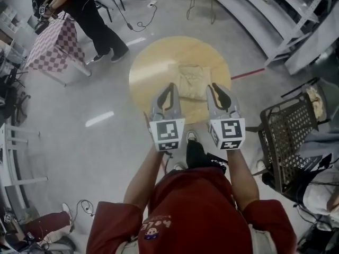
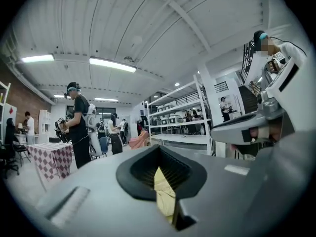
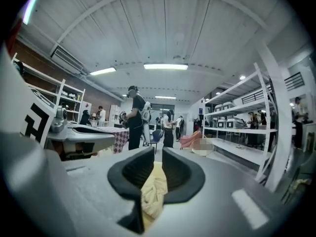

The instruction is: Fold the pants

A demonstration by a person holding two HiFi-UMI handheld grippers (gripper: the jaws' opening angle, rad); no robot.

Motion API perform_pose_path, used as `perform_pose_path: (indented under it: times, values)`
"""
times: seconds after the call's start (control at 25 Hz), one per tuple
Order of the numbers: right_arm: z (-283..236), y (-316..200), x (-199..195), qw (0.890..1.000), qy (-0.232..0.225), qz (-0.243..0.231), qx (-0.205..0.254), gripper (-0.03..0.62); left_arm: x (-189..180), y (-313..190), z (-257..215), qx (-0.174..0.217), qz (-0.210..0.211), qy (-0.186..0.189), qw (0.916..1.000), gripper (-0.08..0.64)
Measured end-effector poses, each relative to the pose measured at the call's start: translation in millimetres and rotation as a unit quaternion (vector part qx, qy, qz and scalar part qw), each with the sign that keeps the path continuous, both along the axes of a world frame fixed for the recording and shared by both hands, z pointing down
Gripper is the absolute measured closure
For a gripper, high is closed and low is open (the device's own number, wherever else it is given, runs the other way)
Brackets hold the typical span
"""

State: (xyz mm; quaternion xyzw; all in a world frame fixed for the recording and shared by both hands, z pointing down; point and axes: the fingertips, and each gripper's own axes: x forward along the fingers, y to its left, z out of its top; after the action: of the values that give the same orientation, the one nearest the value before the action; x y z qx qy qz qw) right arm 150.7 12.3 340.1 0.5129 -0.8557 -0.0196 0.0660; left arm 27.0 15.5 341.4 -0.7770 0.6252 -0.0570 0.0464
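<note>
Left gripper [image 1: 170, 90] jaws pressed together on a thin sliver of pants [image 1: 193, 81], right gripper [image 1: 215, 89] pinching a fatter bunch; cloth sits between the tips, over round table [image 1: 151, 70] beyond. Looks light, limp, will sag: take near corners. Gripper views show the pinches, only head view shows the table

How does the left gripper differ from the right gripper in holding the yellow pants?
The left gripper has its jaws pressed together on a thin, flat strip of the pants; the right gripper has its jaws slightly apart around a thicker, crumpled bunch. In the head view the left gripper is left of the pants, the right gripper right of them. Both grip the fabric and point level.
</note>
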Motion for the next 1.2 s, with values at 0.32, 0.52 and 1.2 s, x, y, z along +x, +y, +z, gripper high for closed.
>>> perform_pose_path:
  times: [0.32,0.52,1.2]
  values:
    - [-22,47,4,0.999,-0.021,0.007,0.032,0.591,2,56,-30,0.055,-0.007,0.010,0.9984,0.554]
    - [-27,76,3,0.999,-0.029,0.011,0.041,0.592,5,88,-41,0.079,-0.008,0.004,0.9968,0.554]
    - [-40,117,10,0.997,-0.029,0.023,0.065,0.592,7,129,-50,0.106,0.000,0.010,0.9944,0.554]
